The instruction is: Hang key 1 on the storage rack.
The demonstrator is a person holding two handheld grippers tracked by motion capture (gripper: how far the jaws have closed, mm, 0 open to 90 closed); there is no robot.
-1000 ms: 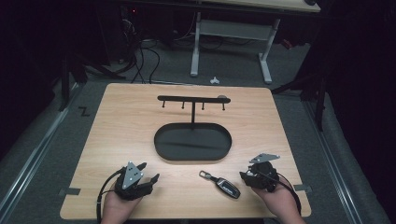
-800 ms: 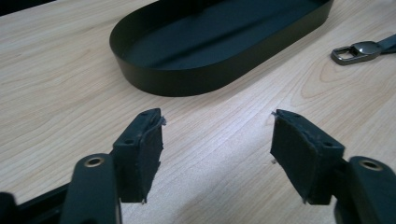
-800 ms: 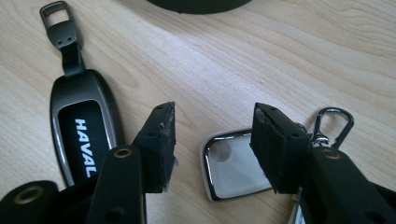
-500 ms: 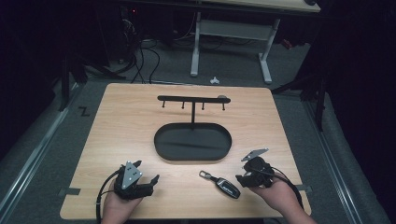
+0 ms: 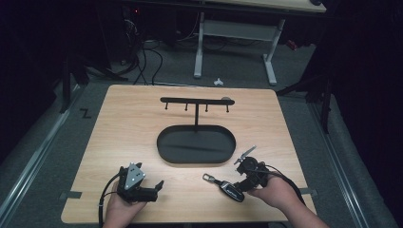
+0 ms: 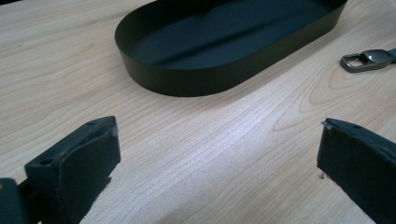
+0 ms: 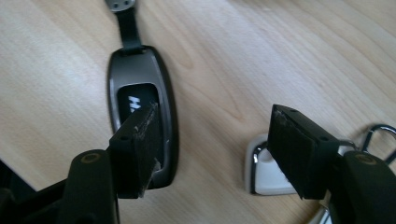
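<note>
Down at the near right of the worktop (image 5: 119, 118), our right claw (image 5: 243, 172) hangs over the key fob (image 5: 232, 191), jaws spread wide and gripping nothing. They have just been opening, and from the right gripper view we see bare wood between the pads, with the key fob (image 7: 140, 107) lying flat under the left-hand pad, its strap running away toward the top edge. A small white piece with a metal ring (image 7: 266, 172) sits by the other pad; what it is, we cannot tell.

Over on the near left, our left claw (image 5: 153, 189) rests low by the worktop edge, released too, jaws just opened wide and nothing between them. Looking along it, we see the black oval tray (image 6: 187, 79) ahead, and the fob's metal loop (image 6: 366, 60) off to the right on the wood.

Beyond the tray (image 5: 164, 147) stands the black hook rack (image 5: 196, 101), upright in the middle of the worktop.
</note>
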